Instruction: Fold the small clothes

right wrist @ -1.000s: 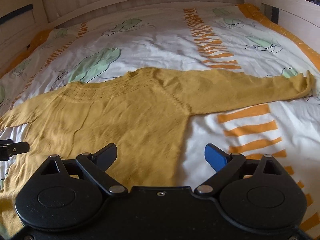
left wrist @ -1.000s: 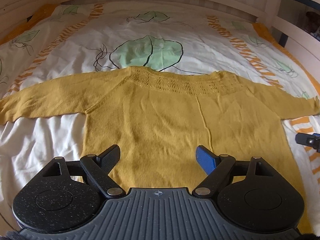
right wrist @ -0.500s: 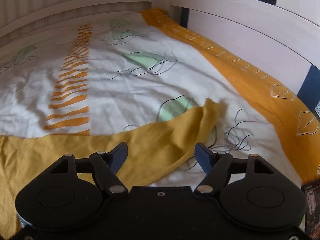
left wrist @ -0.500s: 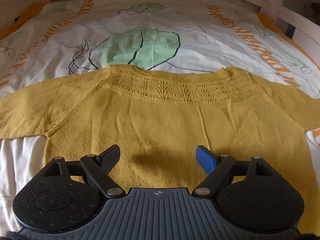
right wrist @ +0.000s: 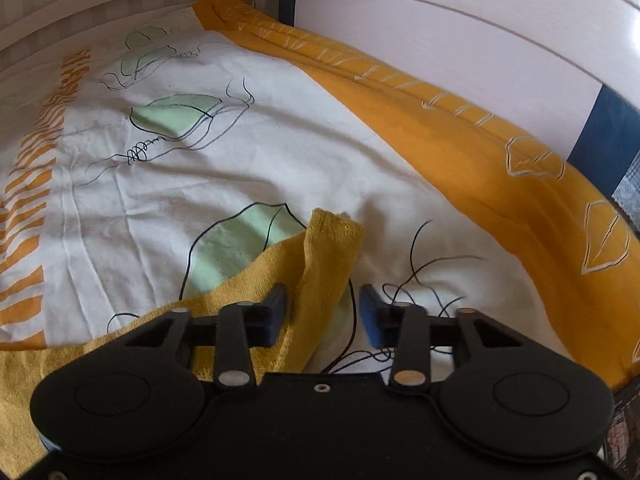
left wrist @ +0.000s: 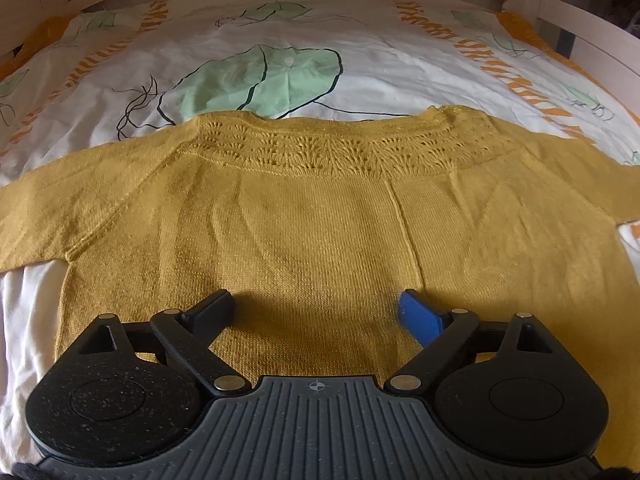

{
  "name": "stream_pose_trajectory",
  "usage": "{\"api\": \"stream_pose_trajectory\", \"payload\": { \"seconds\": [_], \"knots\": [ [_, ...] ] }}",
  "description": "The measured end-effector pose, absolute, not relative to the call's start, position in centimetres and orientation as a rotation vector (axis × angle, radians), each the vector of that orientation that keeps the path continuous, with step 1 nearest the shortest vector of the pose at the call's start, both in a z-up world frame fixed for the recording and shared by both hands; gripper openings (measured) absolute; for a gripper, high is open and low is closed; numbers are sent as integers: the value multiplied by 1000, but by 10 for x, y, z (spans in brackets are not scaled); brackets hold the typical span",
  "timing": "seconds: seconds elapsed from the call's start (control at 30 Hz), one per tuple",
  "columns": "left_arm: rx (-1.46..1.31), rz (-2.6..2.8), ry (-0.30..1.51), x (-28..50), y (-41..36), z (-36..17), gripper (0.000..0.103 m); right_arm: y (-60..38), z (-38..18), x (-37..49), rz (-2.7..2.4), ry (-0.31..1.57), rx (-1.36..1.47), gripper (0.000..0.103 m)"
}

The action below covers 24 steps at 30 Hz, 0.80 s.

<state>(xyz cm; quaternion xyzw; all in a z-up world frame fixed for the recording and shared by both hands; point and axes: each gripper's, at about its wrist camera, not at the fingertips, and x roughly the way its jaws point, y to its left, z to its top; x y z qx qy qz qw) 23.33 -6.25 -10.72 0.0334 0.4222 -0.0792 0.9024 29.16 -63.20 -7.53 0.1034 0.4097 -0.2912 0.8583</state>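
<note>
1. Yellow knit sweater point(left wrist: 320, 220) flat on the white bed cover point(left wrist: 360, 68), both sleeves out to the sides.
2. Left gripper point(left wrist: 320, 312) over the sweater's bottom part, fingers wide apart, holding nothing.
3. Right gripper point(right wrist: 323, 316) at the sleeve cuff point(right wrist: 332, 240), fingers half spread around it, not pinching.

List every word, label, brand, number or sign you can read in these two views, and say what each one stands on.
None: no readable word, brand or number shows in either view.
A small round crosshair mark, not text, sits on the ribbed grey body of the left gripper.
The bedcover carries only drawn leaves, scribbled lines and orange stripes, no lettering.
The yellow sweater shows no label or tag.
</note>
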Motion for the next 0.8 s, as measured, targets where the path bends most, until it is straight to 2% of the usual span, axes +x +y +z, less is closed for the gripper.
{"api": "stream_pose_trajectory", "payload": {
  "seconds": [0.03, 0.07, 0.2, 0.4, 0.63, 0.8],
  "knots": [
    [68, -165, 877, 234, -62, -107, 91, -635, -77, 290, -610, 869, 255, 12],
    [66, -167, 880, 235, -62, -107, 91, -638, -78, 286, -614, 864, 292, 10],
    [66, -180, 907, 238, -61, -106, 92, -629, -59, 275, -598, 800, 273, 8],
    [27, -210, 933, 241, -52, -101, 90, -584, 4, 267, -437, 675, 241, 8],
    [-26, -193, 920, 231, -22, -80, 90, -468, 65, 264, -122, 557, 157, 8],
    [-62, -158, 897, 226, 11, -67, 90, -358, 66, 260, 141, 535, 114, 8]
  ]
}}
